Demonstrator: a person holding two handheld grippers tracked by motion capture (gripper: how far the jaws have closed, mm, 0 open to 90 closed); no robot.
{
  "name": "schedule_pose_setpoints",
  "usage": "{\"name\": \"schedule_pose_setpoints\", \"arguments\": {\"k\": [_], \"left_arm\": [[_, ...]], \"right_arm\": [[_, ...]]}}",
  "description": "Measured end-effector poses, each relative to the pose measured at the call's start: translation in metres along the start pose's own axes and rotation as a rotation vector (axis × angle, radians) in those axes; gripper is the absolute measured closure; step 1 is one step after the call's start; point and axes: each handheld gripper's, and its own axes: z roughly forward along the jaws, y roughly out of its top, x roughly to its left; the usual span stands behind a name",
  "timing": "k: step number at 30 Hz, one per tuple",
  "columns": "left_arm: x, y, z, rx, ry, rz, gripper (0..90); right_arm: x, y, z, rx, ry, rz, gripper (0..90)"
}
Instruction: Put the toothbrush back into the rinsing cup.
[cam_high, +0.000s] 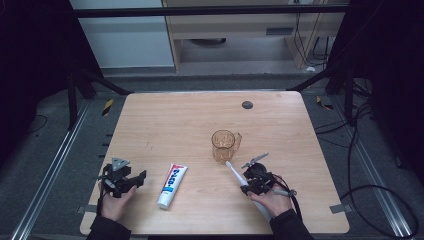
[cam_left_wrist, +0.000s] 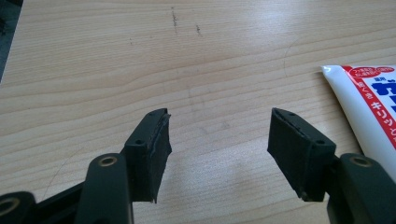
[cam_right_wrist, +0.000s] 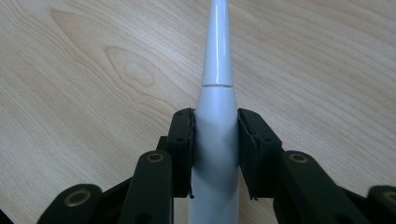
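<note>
A white electric toothbrush (cam_high: 234, 171) lies slanted across the wooden table (cam_high: 175, 120), its head near an amber see-through cup (cam_high: 224, 145). My right gripper (cam_high: 248, 185) is shut on its handle. In the right gripper view both pads (cam_right_wrist: 184, 140) press the sides of the white toothbrush body (cam_right_wrist: 217, 60), whose neck points away over the wood. A white toothpaste tube (cam_high: 172, 186) with red and blue print lies between the two hands. My left gripper (cam_high: 132, 181) rests left of it, open, with bare wood between its jaws (cam_left_wrist: 217, 135) and the tube (cam_left_wrist: 369, 107) at the right edge.
A small dark round disc (cam_high: 247, 105) sits near the table's far edge. Beyond the table are black frame bars, cables on the floor and a light wooden cabinet (cam_high: 235, 25). Metal rails run along both sides.
</note>
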Motion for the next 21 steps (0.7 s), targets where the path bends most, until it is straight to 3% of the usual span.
{"name": "schedule_pose_setpoints", "arguments": {"k": [21], "left_arm": [[0.0, 0.0, 0.0, 0.0, -0.001, -0.003, 38.1]], "right_arm": [[-0.007, 0.001, -0.036, -0.204, 0.02, 0.037, 67.8]]}}
